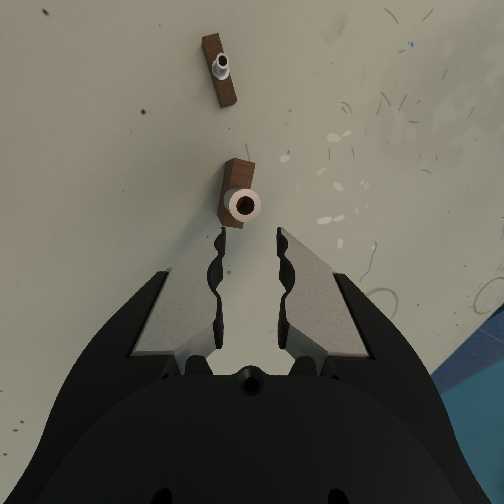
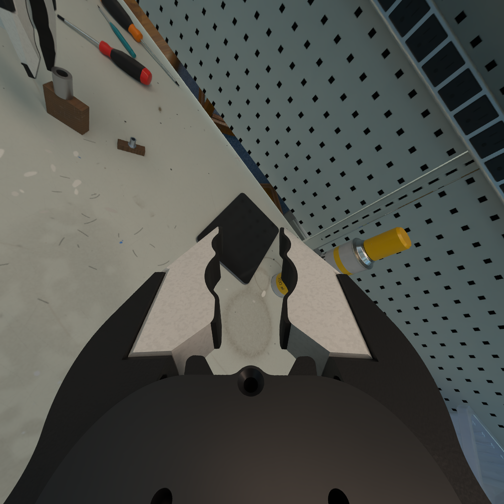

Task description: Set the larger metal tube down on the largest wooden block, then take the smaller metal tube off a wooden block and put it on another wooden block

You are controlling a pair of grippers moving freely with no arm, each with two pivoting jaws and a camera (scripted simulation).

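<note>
Already both tubes stand on wooden blocks on the counter [image 1: 109, 191].
Left hand-held gripper [image 1: 251, 231] hovers empty, fingers apart, above the larger tube [image 1: 244, 205] on its block [image 1: 236, 188]; the smaller tube [image 1: 221, 65] tops the far block [image 1: 219, 87]. Right hand-held gripper [image 2: 250, 231] is likewise spread, seemingly holding nothing.

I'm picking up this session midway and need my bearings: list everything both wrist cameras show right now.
Thick grey metal tube: one, upright on the nearer brown wooden block.
Small flanged silver metal tube: one, on the farther long brown wooden block.
Screwdrivers: red-and-black-handled, orange-and-black-handled, slim teal tool, near the bench's back edge.
Black flat square pad: one, by the right fingers.
Yellow-and-grey canister: one, against the grey pegboard.
Scuffed pale workbench.
Left gripper: open, above the thick tube.
Right gripper: open, empty.
</note>
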